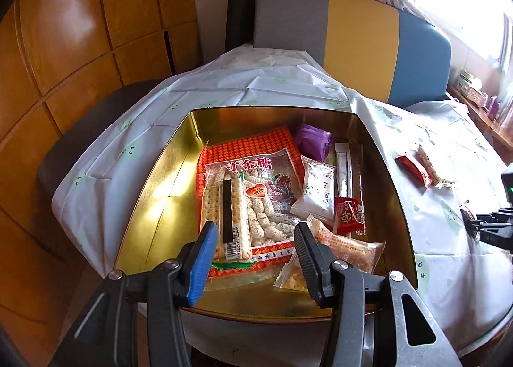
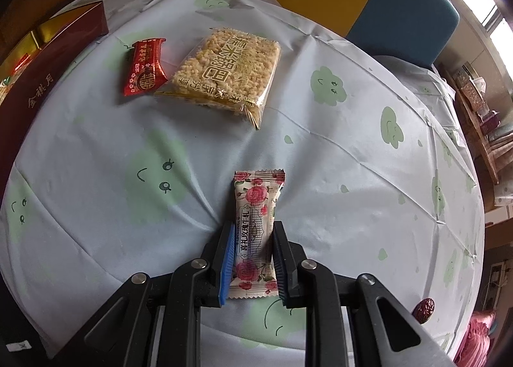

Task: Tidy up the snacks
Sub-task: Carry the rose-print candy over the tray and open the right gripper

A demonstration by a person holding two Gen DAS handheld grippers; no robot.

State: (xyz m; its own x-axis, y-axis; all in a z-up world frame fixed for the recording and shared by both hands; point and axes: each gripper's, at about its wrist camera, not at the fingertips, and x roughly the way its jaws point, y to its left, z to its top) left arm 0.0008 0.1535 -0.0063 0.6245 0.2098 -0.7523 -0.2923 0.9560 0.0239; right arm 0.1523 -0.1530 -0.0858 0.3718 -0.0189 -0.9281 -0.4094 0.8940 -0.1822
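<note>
Right gripper [image 2: 251,258] pinches a rose-print candy [image 2: 255,232]; left gripper [image 1: 253,258] gapes empty over the snack-filled gold tin [image 1: 154,181].

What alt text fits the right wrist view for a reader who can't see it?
The right gripper is shut on a rose-print snack packet lying on the cloud-patterned tablecloth. Further off lie a rice cracker pack and a small red candy.
</note>
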